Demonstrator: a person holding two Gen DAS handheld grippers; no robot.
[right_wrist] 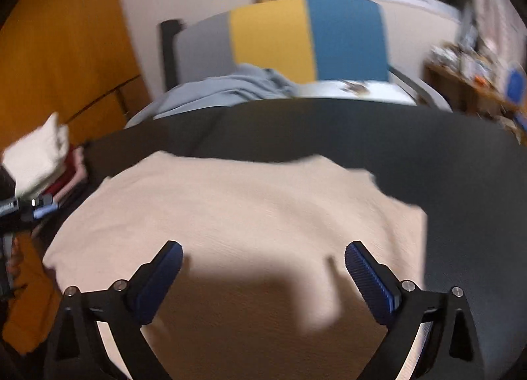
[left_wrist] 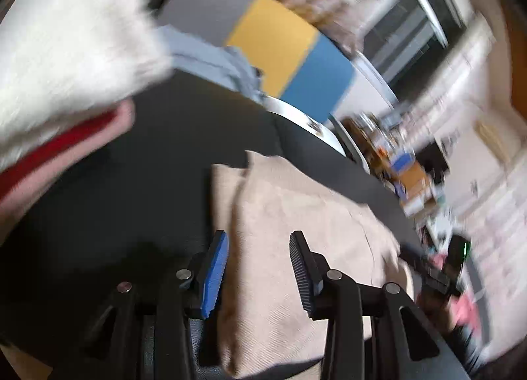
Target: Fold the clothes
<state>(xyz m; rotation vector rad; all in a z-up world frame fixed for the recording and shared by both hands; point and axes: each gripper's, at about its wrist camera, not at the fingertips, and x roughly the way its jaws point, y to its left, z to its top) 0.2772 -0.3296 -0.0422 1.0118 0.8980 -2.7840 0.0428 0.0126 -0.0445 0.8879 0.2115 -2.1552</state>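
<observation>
A beige garment (right_wrist: 237, 215) lies spread on a dark cover (right_wrist: 329, 129) over the bed. My right gripper (right_wrist: 263, 264) is open above the garment's near part, its jaws wide apart and empty. In the left wrist view the same beige garment (left_wrist: 296, 215) lies folded over along its left edge. My left gripper (left_wrist: 258, 255) is open over that left edge with nothing between the jaws. The right gripper (left_wrist: 441, 268) shows at the garment's far side in the left wrist view.
A stack of folded clothes, white on top of red and pink (left_wrist: 59, 77), sits at the left; it also shows in the right wrist view (right_wrist: 39, 156). A light blue garment (right_wrist: 227, 90) lies crumpled by the grey, yellow and blue headboard (right_wrist: 290, 40). A cluttered wooden table (right_wrist: 474, 83) stands at the right.
</observation>
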